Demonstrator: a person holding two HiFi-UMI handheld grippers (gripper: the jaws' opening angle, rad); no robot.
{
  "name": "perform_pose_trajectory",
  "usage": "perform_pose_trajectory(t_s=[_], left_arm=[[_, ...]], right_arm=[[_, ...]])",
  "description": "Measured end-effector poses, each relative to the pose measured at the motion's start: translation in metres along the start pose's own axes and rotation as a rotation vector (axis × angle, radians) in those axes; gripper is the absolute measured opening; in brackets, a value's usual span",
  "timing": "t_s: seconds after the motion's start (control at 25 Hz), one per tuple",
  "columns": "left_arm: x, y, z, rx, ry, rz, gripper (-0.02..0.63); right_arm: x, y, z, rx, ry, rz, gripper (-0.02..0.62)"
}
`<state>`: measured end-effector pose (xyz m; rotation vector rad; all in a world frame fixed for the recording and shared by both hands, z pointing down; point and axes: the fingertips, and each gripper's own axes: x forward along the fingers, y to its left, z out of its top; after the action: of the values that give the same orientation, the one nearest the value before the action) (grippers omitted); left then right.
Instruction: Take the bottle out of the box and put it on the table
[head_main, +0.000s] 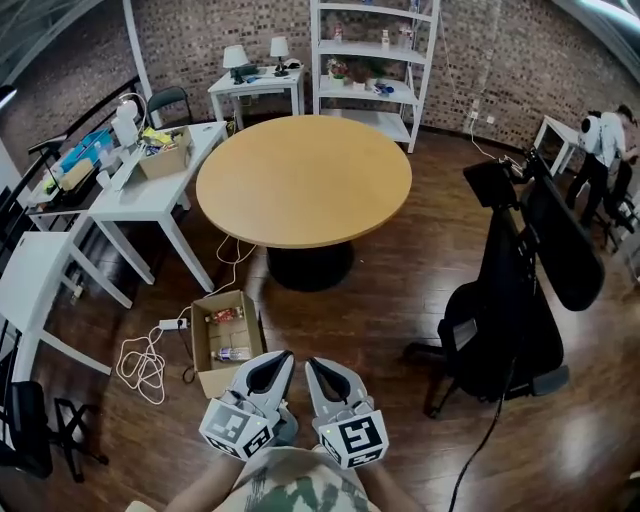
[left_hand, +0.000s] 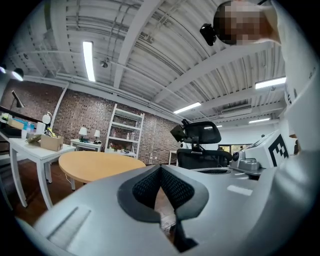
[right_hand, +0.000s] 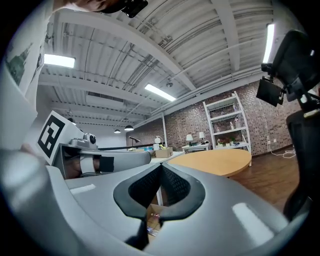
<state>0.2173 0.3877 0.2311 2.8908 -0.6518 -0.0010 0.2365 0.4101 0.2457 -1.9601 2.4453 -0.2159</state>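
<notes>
The bottle (head_main: 233, 353) is lying inside the open cardboard box (head_main: 201, 350) on the floor (head_main: 385, 300), near the round surface (head_main: 303, 180). The left hand-held gripper (head_main: 284, 358) and the right hand-held gripper (head_main: 312, 364) are hovering level just beside the box, jaws pressed together, gripping nothing. Only the head view is showing the bottle clearly. The right gripper view is catching part of the box below its jaws.
</notes>
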Motion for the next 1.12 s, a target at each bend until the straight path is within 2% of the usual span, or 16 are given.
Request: perform_pose_trajectory(t_s=[0.24,0.4,0.64,1.12], left_arm=[[0.019,0.023,0.004,-0.036,-0.035,-0.009,-0.003],[0.037,0.046,0.006,-0.031,-0.046,-0.011,-0.003],[0.060,0.090,0.002,-0.056,-0.041,0.000,-0.004],[0.103,0.190,0.017,-0.097,-0.016,-0.004,-0.003]], right_arm=[[0.029,-0.014,0.001,-0.018,0.015,-0.007,-0.002],[0.058,-0.028,0.003,-0.031,0.012,-0.013,-0.002],[0.104,-0.043,0.001,-0.048,0.025,0.000,-0.001],[0.214,-0.057,0.007,-0.046,0.087,0.004,-0.001]])
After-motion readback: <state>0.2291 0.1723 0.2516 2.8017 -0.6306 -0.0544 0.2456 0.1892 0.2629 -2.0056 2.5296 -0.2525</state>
